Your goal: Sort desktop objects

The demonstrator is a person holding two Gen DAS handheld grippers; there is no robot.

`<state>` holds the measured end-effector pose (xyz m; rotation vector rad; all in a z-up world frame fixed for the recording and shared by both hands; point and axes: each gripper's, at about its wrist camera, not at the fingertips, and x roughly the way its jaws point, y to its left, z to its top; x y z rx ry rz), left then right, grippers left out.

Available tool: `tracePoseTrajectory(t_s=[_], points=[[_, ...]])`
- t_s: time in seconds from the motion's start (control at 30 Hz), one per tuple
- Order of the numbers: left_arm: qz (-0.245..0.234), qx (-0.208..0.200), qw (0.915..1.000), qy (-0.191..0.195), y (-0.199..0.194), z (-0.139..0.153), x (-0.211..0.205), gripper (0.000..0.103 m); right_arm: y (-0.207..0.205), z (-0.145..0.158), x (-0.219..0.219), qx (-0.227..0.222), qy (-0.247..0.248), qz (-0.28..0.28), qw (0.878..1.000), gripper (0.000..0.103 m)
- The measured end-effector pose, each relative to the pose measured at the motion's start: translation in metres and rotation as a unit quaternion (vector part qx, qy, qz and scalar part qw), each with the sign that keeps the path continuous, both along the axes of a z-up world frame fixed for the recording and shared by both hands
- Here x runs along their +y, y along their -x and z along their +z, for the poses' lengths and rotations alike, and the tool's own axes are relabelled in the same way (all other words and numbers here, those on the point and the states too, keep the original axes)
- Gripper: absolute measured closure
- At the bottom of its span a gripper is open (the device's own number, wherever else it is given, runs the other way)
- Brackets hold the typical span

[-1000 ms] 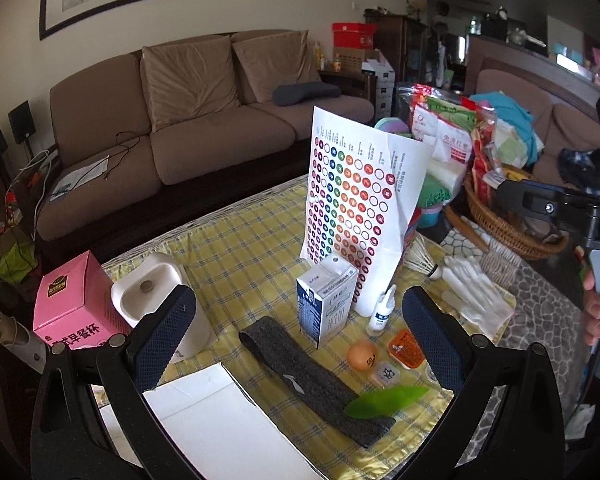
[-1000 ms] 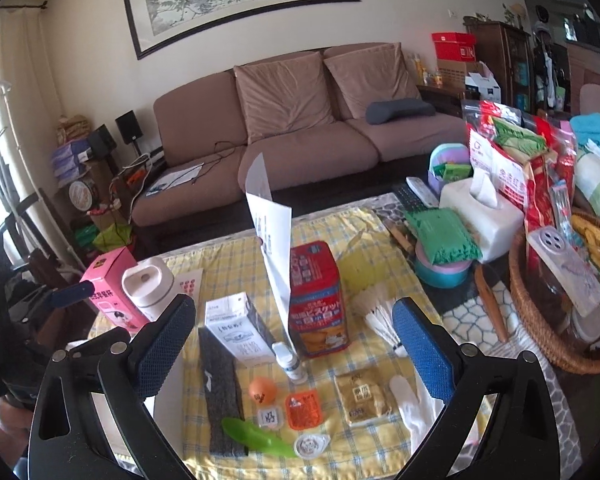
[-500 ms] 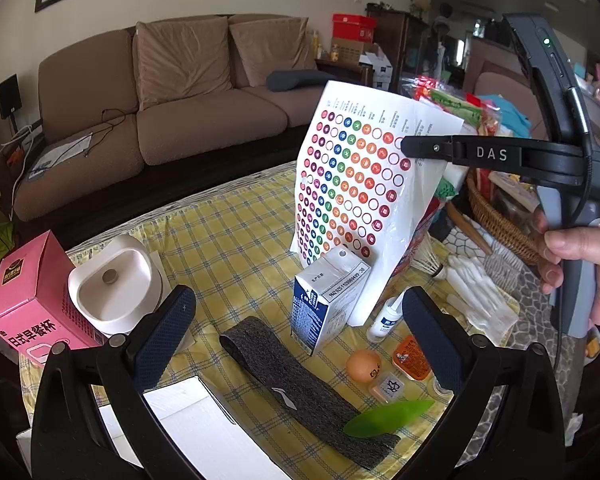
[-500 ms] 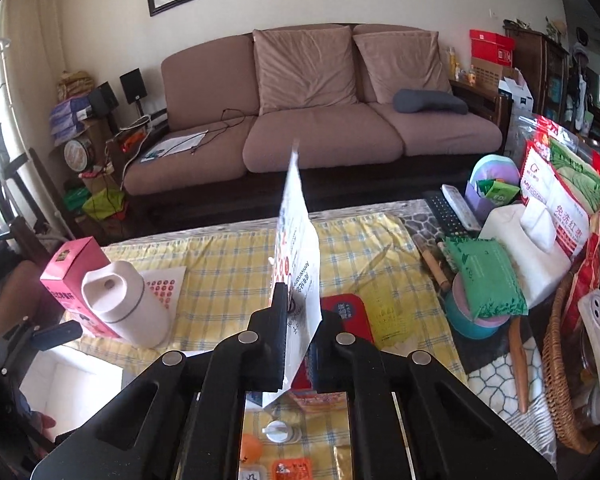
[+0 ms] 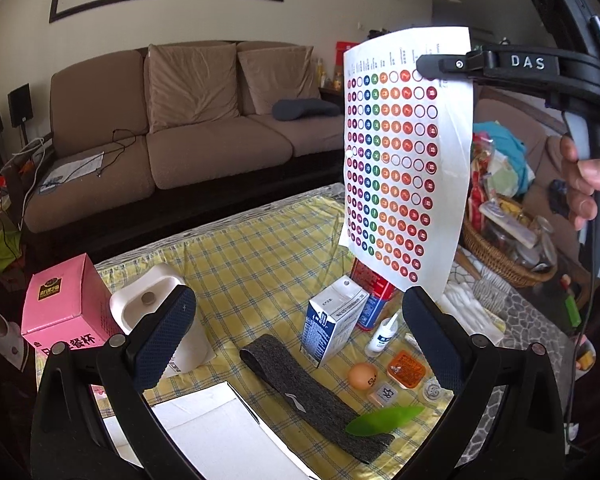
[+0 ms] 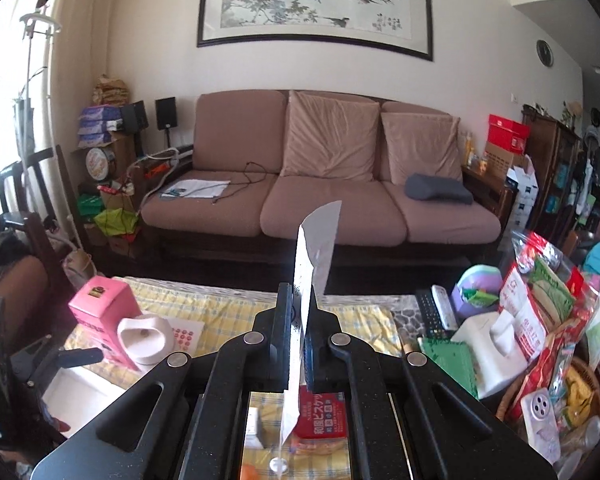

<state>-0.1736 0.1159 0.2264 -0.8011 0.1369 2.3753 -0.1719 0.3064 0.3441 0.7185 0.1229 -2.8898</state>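
Observation:
My right gripper [image 6: 298, 316] is shut on the top edge of a white sticker sheet [image 5: 408, 168] printed with rows of coloured dots, and holds it in the air above the yellow checked tablecloth [image 5: 260, 264]. In the right wrist view the sticker sheet [image 6: 316, 240] shows edge-on between the pads. The right gripper [image 5: 432, 65] enters the left wrist view at the upper right, held by a hand [image 5: 588, 180]. My left gripper [image 5: 300, 328] stands open low over the near side with nothing between its fingers. Below the sheet stand a blue and white carton [image 5: 332, 324] and a red tin [image 5: 374, 300].
On the cloth lie a grey strap [image 5: 312, 388], an orange ball [image 5: 362, 376], a green leaf shape [image 5: 384, 420], a small dropper bottle [image 5: 382, 334] and small packets. A pink box [image 5: 64, 304], a white humidifier [image 5: 160, 312] and a white box [image 5: 216, 436] sit left. A wicker basket [image 5: 496, 256] stands right.
The right gripper closed on the sticker sheet's top edge and lifted it off the table. The left gripper shifted slightly and stayed open.

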Motion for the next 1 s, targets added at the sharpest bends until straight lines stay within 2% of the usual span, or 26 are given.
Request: tracePoseTrajectory(t_s=[0.1, 0.2, 0.37, 0.53, 0.6, 0.63, 0.7, 0.77, 0.8, 0.87, 0.9, 0.93, 0.97, 1.0], points=[[-0.026, 0.013, 0.9990, -0.034, -0.012, 0.028, -0.019, 0.000, -0.028, 0.029, -0.025, 0.012, -0.022, 0.063, 0.998, 0.099], [-0.071, 0.031, 0.9945, -0.070, -0.026, 0.057, -0.045, 0.000, -0.061, 0.048, -0.050, 0.028, -0.044, 0.116, 0.992, 0.099], [-0.118, 0.066, 0.9850, -0.108, -0.054, 0.089, -0.089, 0.000, -0.114, 0.071, -0.091, 0.055, -0.051, 0.227, 0.971, 0.099], [-0.116, 0.102, 0.9793, -0.130, -0.080, 0.091, -0.133, 0.000, -0.141, 0.065, -0.132, 0.046, -0.052, 0.297, 0.952, 0.099], [-0.119, 0.088, 0.9796, -0.136, -0.083, 0.080, -0.142, 0.000, -0.141, 0.052, -0.152, 0.029, -0.048, 0.317, 0.947, 0.099], [-0.113, 0.076, 0.9819, -0.132, -0.084, 0.072, -0.145, 0.000, -0.141, 0.040, -0.162, 0.019, -0.056, 0.312, 0.948, 0.100], [-0.088, 0.045, 0.9894, -0.107, -0.082, 0.052, -0.149, 0.000, -0.132, 0.014, -0.181, -0.015, -0.087, 0.278, 0.956, 0.099], [-0.111, 0.004, 0.9905, -0.081, -0.089, 0.029, -0.153, 0.000, -0.130, -0.013, -0.181, -0.051, -0.091, 0.261, 0.960, 0.099], [-0.121, 0.001, 0.9911, -0.056, -0.098, 0.017, -0.153, 0.000, -0.133, -0.027, -0.174, -0.055, -0.102, 0.244, 0.963, 0.098], [-0.151, 0.034, 0.9878, 0.015, -0.127, -0.002, -0.145, 0.000, -0.140, -0.054, -0.151, -0.077, -0.102, 0.218, 0.968, 0.098], [-0.164, 0.058, 0.9827, 0.063, -0.143, -0.011, -0.137, 0.000, -0.143, -0.069, -0.134, -0.094, -0.099, 0.194, 0.971, 0.088], [-0.177, 0.081, 0.9750, 0.106, -0.159, -0.021, -0.127, 0.000, -0.143, -0.083, -0.114, -0.114, -0.097, 0.164, 0.975, 0.071], [-0.191, 0.100, 0.9657, 0.145, -0.177, -0.031, -0.112, 0.000, -0.147, -0.098, -0.092, -0.128, -0.089, 0.133, 0.979, 0.062], [-0.204, 0.114, 0.9561, 0.177, -0.190, -0.041, -0.099, 0.000, -0.151, -0.113, -0.067, -0.139, -0.078, 0.101, 0.982, 0.046]])
